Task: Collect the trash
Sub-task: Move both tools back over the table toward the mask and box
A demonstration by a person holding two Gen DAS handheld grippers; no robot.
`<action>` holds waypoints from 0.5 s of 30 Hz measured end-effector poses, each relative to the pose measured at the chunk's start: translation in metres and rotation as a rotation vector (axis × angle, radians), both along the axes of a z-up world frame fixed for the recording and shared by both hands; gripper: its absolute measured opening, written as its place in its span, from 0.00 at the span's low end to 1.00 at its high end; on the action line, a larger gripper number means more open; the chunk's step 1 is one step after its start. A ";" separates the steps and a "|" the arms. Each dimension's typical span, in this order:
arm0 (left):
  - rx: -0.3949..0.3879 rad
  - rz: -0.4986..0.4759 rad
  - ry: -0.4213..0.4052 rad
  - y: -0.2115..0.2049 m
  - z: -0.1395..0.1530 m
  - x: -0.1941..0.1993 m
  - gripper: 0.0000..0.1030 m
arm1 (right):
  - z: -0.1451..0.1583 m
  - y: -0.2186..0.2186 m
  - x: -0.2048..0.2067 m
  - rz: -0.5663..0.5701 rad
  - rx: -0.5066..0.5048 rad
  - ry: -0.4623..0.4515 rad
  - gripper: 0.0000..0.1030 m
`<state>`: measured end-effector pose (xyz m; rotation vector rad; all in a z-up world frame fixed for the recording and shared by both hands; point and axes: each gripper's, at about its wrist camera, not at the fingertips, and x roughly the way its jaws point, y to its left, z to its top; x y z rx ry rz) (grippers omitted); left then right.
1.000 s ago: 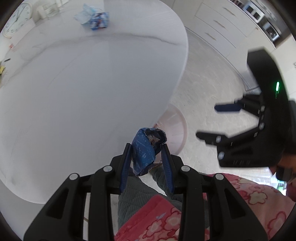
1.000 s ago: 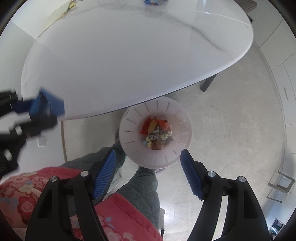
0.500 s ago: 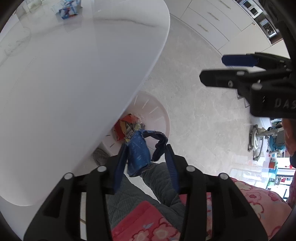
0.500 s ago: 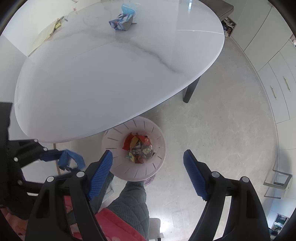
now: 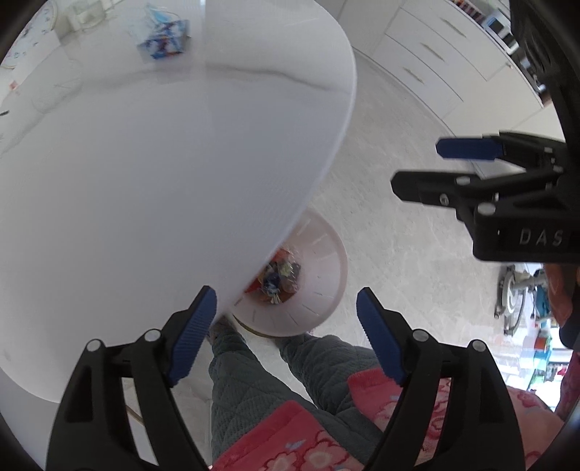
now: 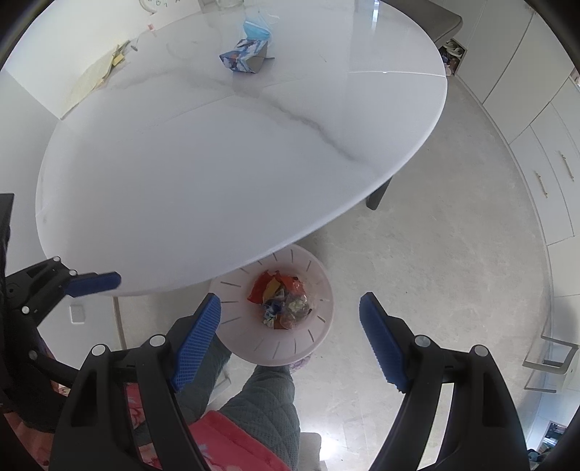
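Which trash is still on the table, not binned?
The blue printed carton with a blue face mask on it, on the table's far side. The wrappers already lie in the pink bin.

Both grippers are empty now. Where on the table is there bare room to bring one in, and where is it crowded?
The near half of the table is bare marble, from its near edge to the grey vein. The far side is crowded: blue carton with a face mask on it, papers at the far left.

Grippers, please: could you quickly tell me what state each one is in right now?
Left gripper: open, holding nothing.
Right gripper: open, holding nothing.
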<state>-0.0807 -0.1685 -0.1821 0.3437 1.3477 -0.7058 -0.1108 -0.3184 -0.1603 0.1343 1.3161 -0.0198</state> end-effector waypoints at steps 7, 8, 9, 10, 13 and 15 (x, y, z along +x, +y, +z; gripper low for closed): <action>-0.004 0.095 -0.064 0.023 0.024 0.032 0.84 | 0.010 0.014 0.022 0.011 0.014 -0.029 0.77; -0.005 0.110 -0.072 0.028 0.028 0.038 0.84 | 0.013 0.016 0.028 0.016 0.015 -0.034 0.77; -0.008 0.130 -0.081 0.033 0.032 0.047 0.85 | 0.016 0.020 0.036 0.022 0.016 -0.043 0.80; -0.009 0.147 -0.089 0.039 0.036 0.055 0.86 | 0.018 0.023 0.040 0.025 0.016 -0.051 0.81; -0.012 0.194 -0.128 0.055 0.051 0.081 0.86 | 0.026 0.033 0.062 0.033 0.017 -0.078 0.83; -0.013 0.219 -0.153 0.066 0.059 0.102 0.86 | 0.029 0.039 0.078 0.032 0.024 -0.090 0.85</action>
